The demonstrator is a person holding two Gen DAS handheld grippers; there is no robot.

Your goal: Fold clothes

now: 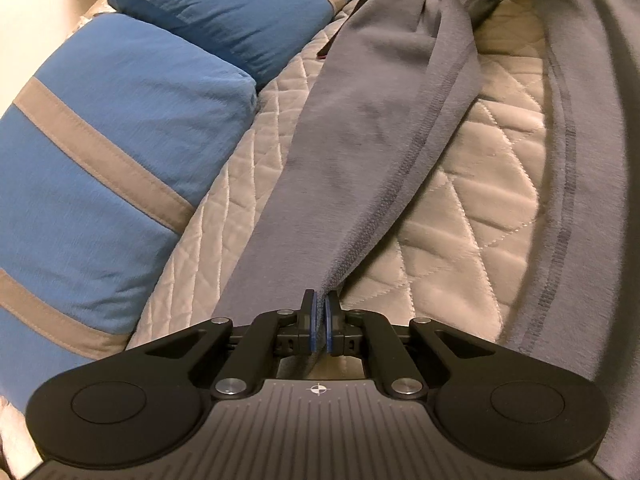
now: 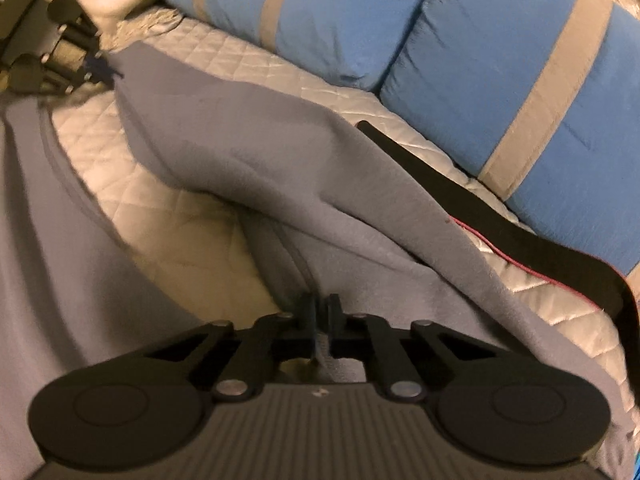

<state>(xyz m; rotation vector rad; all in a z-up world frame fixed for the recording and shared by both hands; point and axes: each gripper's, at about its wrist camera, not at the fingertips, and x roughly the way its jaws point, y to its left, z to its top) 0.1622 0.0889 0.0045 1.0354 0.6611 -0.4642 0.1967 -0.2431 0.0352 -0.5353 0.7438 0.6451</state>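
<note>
Over the quilted bed, the left gripper and right gripper were each clamped on the grey garment, lifted mid-fold; next judged: carrying the held edge across evenly.

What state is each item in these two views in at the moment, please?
left gripper: shut on the grey garment's edge.
right gripper: shut on the grey garment.
grey garment: lifted and stretched between the two grippers, unfolded.
blue pillows: lying along the bed's edge.
quilted cover: spread flat beneath.
</note>
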